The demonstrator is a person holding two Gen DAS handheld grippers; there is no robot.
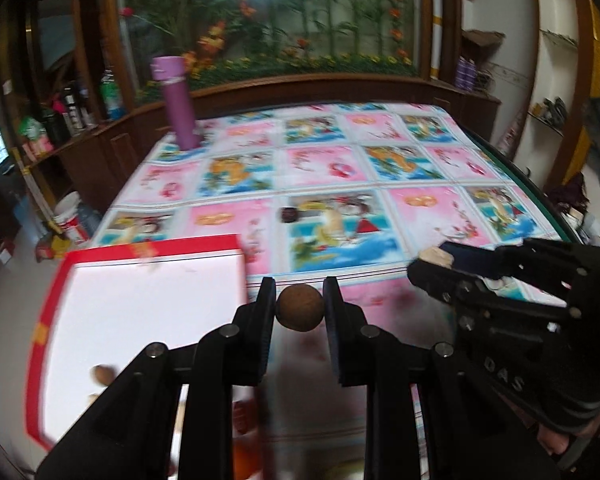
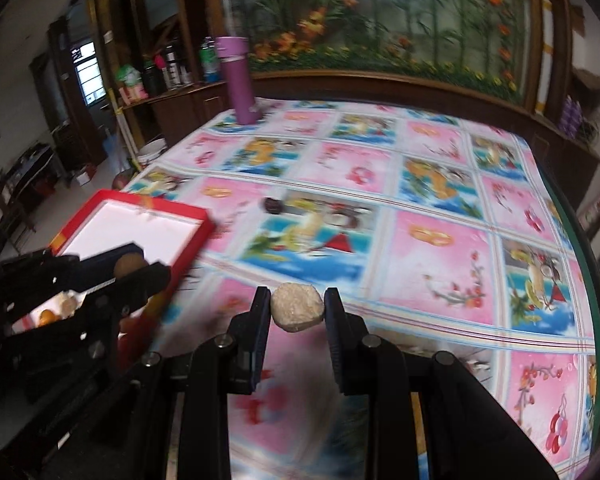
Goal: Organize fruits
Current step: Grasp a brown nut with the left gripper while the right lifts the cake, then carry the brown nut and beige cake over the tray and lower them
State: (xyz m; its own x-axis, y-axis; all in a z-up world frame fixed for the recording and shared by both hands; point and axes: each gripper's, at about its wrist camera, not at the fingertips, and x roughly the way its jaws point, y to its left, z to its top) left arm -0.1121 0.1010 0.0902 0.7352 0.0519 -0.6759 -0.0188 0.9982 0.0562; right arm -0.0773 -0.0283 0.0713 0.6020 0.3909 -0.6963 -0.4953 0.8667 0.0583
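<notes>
My left gripper (image 1: 300,306) is shut on a round brown fruit (image 1: 300,308) and holds it above the table, just right of a red-rimmed white box (image 1: 140,312). My right gripper (image 2: 298,306) is shut on a pale beige lumpy fruit (image 2: 297,307) above the tablecloth. In the left wrist view the right gripper (image 1: 436,260) shows at the right with the pale fruit (image 1: 434,258). In the right wrist view the left gripper (image 2: 140,268) shows at the left with the brown fruit (image 2: 130,265), by the box (image 2: 140,232). A small brown fruit (image 1: 102,374) lies in the box. A dark fruit (image 1: 289,215) sits mid-table.
A purple cylinder (image 1: 176,104) stands at the table's far left corner. The floral tablecloth (image 2: 440,248) covers the table; its right edge (image 2: 580,240) curves near. Orange and pale fruits (image 2: 56,312) show under the left gripper. Wooden shelves with bottles (image 1: 72,112) stand to the left.
</notes>
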